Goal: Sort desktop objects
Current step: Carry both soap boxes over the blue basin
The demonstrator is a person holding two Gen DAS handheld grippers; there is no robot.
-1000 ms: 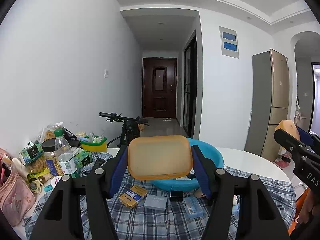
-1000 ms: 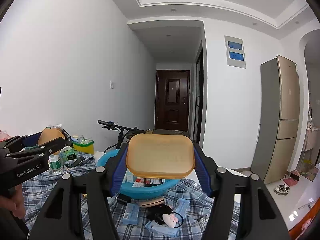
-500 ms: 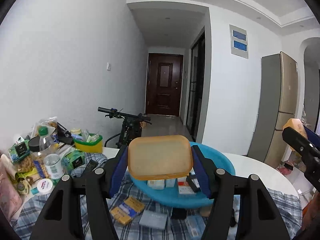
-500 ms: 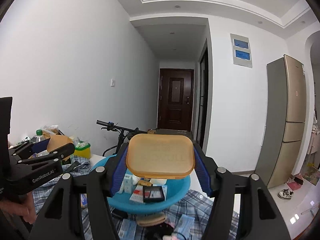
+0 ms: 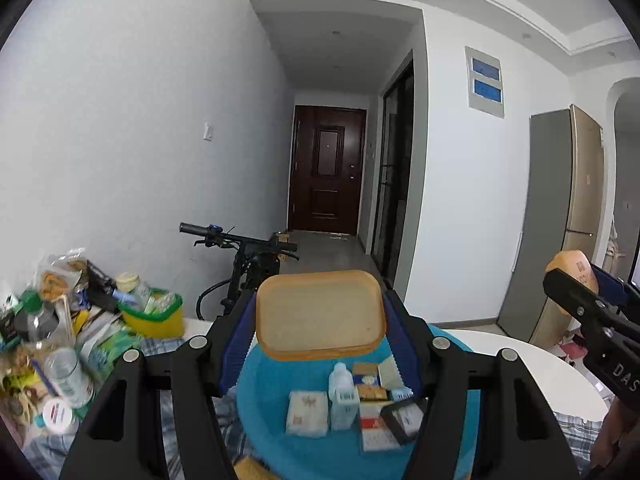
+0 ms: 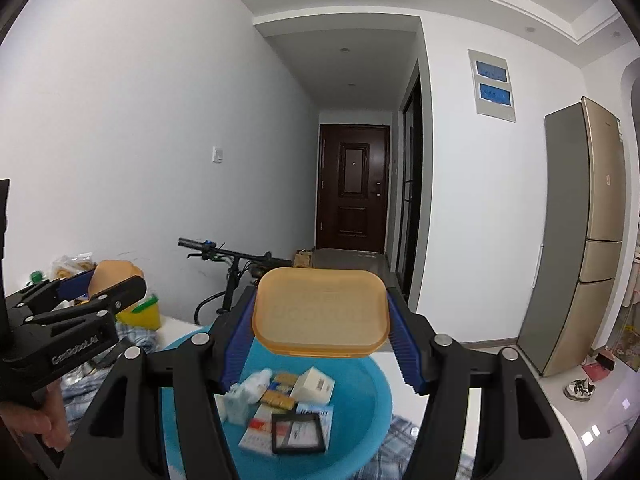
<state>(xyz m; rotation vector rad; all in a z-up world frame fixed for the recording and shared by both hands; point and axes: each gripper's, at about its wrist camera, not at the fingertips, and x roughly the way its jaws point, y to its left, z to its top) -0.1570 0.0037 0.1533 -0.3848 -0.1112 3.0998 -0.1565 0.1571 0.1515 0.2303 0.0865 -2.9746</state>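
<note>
1. Two grippers, left gripper (image 5: pixel 320 316) and right gripper (image 6: pixel 320 316), each keep fingers clamped on an orange tray (image 5: pixel 320 312), centre frame.
2. Below, the blue basin (image 6: pixel 372 392) holds sorted boxes.
3. Risk: either smooth tray could slip and knock them.

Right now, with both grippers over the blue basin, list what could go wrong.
1. Each gripper clamps an orange tray: the left gripper and right gripper sit side by side, so the trays could knock together.
2. The blue basin already holds boxes and a small white bottle; a tray set down there could topple the bottle.
3. The pile of snacks and bottles crowds the left side; a sideways swing might sweep it.
</note>
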